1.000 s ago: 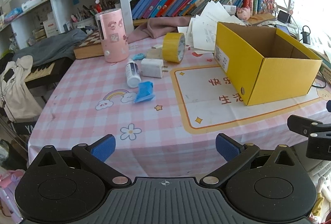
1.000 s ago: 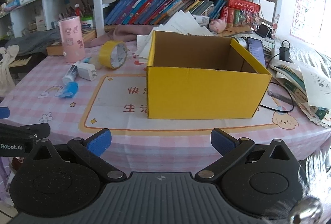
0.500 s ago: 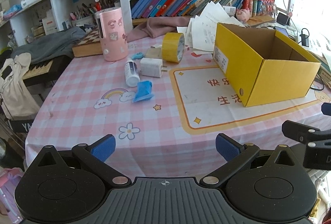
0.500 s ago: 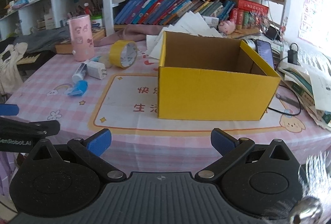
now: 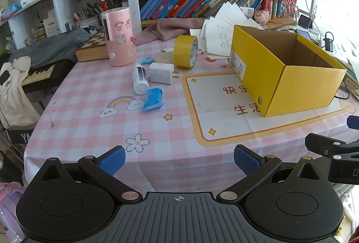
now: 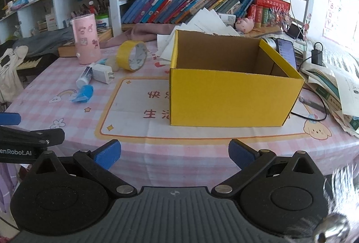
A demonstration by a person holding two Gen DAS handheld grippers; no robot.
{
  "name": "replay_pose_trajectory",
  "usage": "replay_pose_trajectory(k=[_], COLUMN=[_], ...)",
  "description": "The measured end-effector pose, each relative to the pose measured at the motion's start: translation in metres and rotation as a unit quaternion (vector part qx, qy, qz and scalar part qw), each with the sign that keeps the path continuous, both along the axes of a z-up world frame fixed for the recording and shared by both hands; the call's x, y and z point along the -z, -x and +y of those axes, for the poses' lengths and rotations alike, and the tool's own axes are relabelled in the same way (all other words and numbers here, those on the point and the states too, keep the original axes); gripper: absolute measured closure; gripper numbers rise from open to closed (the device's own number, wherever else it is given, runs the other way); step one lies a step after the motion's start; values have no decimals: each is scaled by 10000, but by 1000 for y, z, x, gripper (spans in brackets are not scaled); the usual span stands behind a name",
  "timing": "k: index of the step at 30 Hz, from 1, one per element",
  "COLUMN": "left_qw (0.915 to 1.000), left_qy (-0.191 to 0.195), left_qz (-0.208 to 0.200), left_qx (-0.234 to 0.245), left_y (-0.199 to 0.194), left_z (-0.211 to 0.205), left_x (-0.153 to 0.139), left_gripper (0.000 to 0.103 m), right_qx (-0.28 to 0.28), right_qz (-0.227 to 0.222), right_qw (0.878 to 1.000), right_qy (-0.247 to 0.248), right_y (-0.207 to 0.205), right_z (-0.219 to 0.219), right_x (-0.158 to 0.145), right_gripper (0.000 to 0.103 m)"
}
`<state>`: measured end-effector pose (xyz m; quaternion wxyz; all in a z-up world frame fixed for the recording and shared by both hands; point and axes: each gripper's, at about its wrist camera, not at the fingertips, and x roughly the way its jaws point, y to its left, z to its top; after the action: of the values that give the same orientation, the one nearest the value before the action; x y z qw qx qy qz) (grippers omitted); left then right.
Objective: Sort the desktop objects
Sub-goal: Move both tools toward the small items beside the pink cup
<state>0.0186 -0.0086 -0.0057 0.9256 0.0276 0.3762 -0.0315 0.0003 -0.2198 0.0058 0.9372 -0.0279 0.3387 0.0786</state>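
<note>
An open, empty yellow box (image 5: pixel 289 83) (image 6: pixel 233 99) stands on the right of the pink checked table. Left of it lie a yellow tape roll (image 5: pixel 186 51) (image 6: pixel 132 58), a white charger (image 5: pixel 162 73) (image 6: pixel 103 73), a small white bottle (image 5: pixel 140 78) (image 6: pixel 84 77), a blue piece (image 5: pixel 153 99) (image 6: pixel 83 93) and a tall pink cylinder (image 5: pixel 118 36) (image 6: pixel 86 38). My left gripper (image 5: pixel 179 159) and right gripper (image 6: pixel 174 152) are both open and empty, held at the table's near edge, well short of the objects.
Loose papers (image 5: pixel 221 29), a pink cloth (image 5: pixel 170 27) and a chessboard (image 5: pixel 93 45) lie at the back under bookshelves. A phone (image 6: pixel 286 50), cables and a paper stack (image 6: pixel 332 86) sit right of the box. A keyboard (image 5: pixel 38 73) is off the left edge.
Both grippers have drawn back and risen slightly, so the table looks a little farther off. Nothing on the table has moved; both jaws stay open.
</note>
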Motion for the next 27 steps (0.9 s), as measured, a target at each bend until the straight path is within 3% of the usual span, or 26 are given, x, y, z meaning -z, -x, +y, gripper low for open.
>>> replay_pose_trajectory(k=[27], left_qw=[9997], left_qy=[224], left_qz=[-32], left_qx=[71], left_y=[2], left_z=[8], left_x=[-2], left_gripper=[0], right_qx=[74], right_qz=[-45], right_qw=[10000], right_qy=[-21], right_y=[4], right_z=[2], right_x=[-5], right_gripper=[2])
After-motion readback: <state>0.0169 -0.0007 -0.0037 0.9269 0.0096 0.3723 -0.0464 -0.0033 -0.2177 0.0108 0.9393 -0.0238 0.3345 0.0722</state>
